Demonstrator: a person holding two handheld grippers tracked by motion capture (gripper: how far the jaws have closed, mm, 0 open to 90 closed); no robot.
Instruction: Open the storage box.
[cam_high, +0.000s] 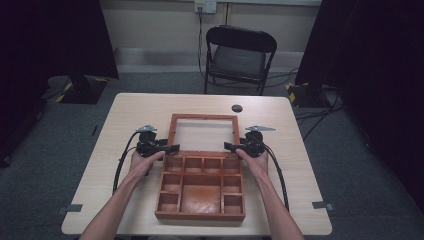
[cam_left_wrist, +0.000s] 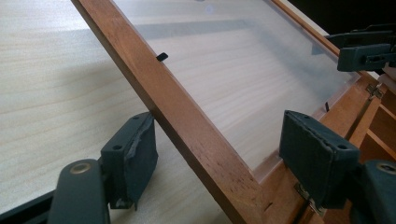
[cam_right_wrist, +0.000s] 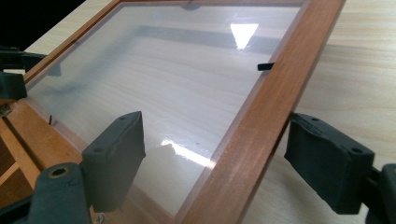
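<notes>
A wooden box (cam_high: 200, 216) with several compartments sits on the table. Its glass-paned lid (cam_high: 203, 117) lies folded open behind it. My left gripper (cam_high: 172, 148) straddles the lid's left rail (cam_left_wrist: 187, 121) near the hinge; it is open (cam_left_wrist: 224, 158), and its far pad (cam_left_wrist: 317, 158) stands well off the wood. My right gripper (cam_high: 227, 146) straddles the right rail (cam_right_wrist: 275, 93) and is open (cam_right_wrist: 222, 158), with gaps on both sides. One pad (cam_right_wrist: 116, 154) hovers over the glass (cam_right_wrist: 163, 70). Each gripper view shows the other gripper across the pane.
A small black round object (cam_high: 237, 108) lies on the light wooden table (cam_high: 130, 115) behind the lid. A black folding chair (cam_high: 240, 55) stands beyond the table's far edge. Cables run over the grey floor at the right (cam_high: 320, 115).
</notes>
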